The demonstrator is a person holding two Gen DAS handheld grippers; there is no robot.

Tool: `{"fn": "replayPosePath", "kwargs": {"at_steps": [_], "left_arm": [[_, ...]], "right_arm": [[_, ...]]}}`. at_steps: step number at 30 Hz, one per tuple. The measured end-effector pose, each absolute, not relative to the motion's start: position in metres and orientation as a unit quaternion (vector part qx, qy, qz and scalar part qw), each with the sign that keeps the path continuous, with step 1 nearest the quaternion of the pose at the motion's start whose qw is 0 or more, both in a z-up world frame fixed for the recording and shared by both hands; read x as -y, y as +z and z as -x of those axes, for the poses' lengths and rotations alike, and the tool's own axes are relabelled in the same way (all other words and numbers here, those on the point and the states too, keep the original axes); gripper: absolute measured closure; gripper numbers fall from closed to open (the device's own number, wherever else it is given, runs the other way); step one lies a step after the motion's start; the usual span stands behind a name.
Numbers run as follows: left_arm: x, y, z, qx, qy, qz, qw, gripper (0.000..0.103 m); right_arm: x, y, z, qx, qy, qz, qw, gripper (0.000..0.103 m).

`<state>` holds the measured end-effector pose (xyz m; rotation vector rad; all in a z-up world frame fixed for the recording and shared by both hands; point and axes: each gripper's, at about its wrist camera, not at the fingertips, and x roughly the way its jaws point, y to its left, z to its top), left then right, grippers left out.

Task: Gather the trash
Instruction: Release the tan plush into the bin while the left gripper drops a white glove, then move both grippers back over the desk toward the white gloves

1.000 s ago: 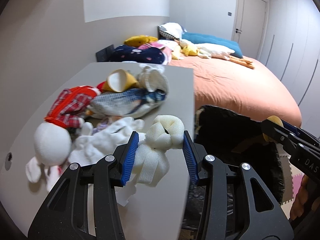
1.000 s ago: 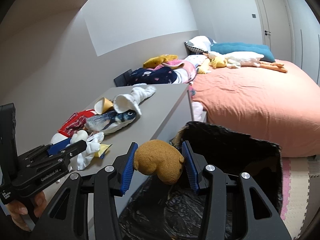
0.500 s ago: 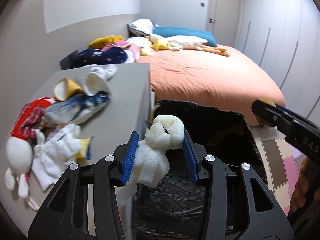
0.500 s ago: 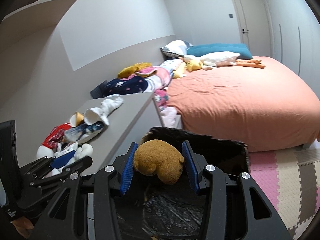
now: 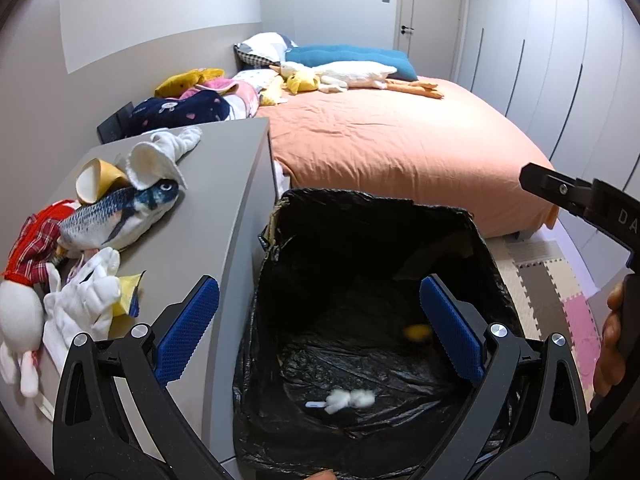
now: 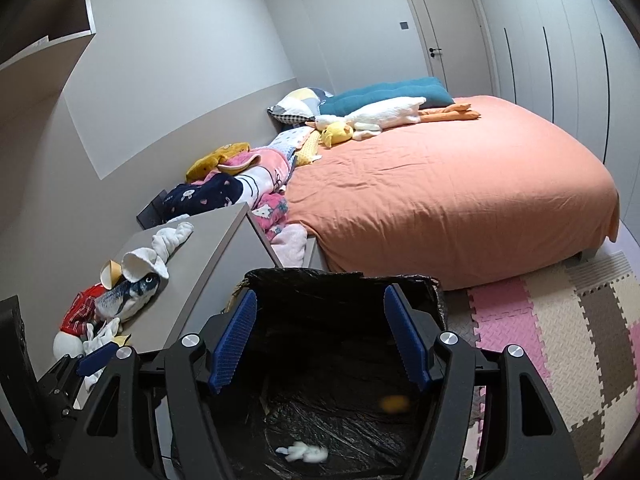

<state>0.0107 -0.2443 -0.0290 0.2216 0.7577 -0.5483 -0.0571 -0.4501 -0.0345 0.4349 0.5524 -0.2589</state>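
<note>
Now both tongs hang over the trash bin (image 5: 360,216), a box lined with a black plastic bag. The left gripper (image 5: 320,334) is spread wide with nothing between its blue pads (image 5: 188,332). The right gripper (image 6: 322,342) is spread wide too, and nothing sits between its blue pads (image 6: 234,340).

Down at the bottom of the bag lies a white foam scrap (image 5: 350,398), also seen in the right wrist view (image 6: 304,452). A small yellow-brown blob (image 5: 416,332) shows deeper in the bin; it is blurry, so it may be the brown sponge piece (image 6: 394,402), and I cannot tell if it is touching the bag.

On the side of the right tool in the left wrist view, the white letters "DA" (image 5: 624,218) can be read; the rest is cut off. A bare hand (image 5: 610,344) holds that tool's handle.

Just beside the bin on its left stands a gray cabinet (image 5: 208,208). On its top lie a stuffed fish (image 5: 116,216), a white sock (image 5: 160,152) touching the fish's head, a yellow paper cup (image 5: 94,174) tipped on its side, a white doll in red plaid clothes (image 5: 28,252), a white glove (image 5: 86,300) and a yellow wrapper (image 5: 128,298).

Behind the bin is a bed with an orange sheet (image 5: 392,140). A white goose toy (image 6: 380,114), a yellow duck toy (image 6: 338,132) and a teal pillow (image 6: 384,94) lie near its head. Pink, tan and brown foam mats (image 6: 560,320) cover the floor by the bed
</note>
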Motion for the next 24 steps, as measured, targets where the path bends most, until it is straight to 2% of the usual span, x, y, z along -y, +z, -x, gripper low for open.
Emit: {"fn": "replayPosePath", "kwargs": {"at_steps": [24], "left_arm": [[0.174, -0.015, -0.026, -0.361, -0.202, -0.093, 0.906, 0.006]], "right_arm": [[0.381, -0.034, 0.018, -0.297, -0.053, -0.171, 0.938, 0.030]]}}
